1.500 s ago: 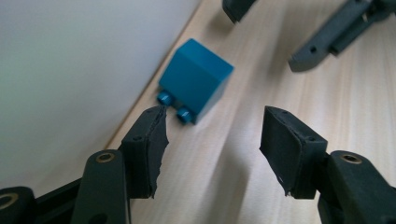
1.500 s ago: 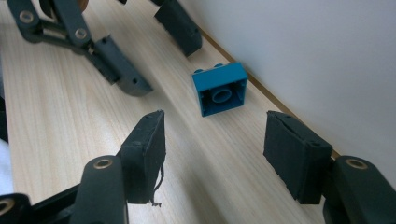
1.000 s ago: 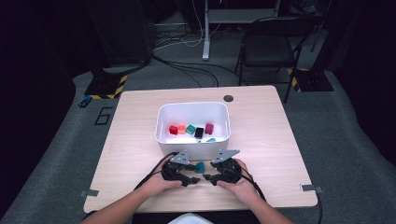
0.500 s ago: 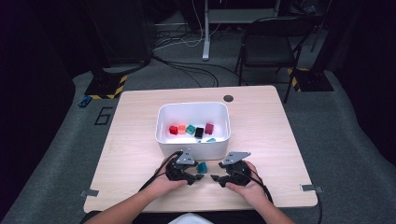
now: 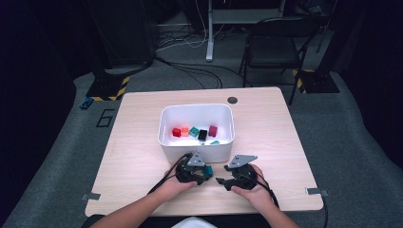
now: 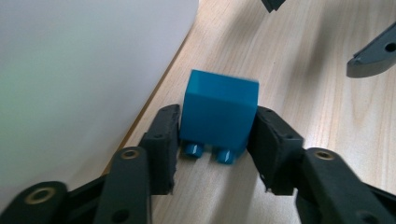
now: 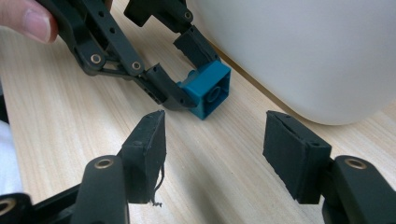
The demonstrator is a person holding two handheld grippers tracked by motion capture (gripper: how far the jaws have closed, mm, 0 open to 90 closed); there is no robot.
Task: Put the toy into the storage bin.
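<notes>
Right now the left gripper (image 6: 217,140) clamps a blue block (image 6: 219,112) between its 2 jaws, one pad pressed to each side, studs pointing back toward the camera, just above the wooden table (image 6: 280,56). A white bin (image 6: 70,70) stands just beside it. Facing it nearby, the right gripper (image 7: 212,151) is spread wide and grips nothing; the block (image 7: 208,88) sits ahead of its jaws.

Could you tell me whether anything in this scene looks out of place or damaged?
One small thing: a loose thread hangs from the frayed bottom corner of a pad on the right hand-held gripper. Otherwise the blue brick sits squarely in the left hand-held gripper, beside the white bin.
</notes>
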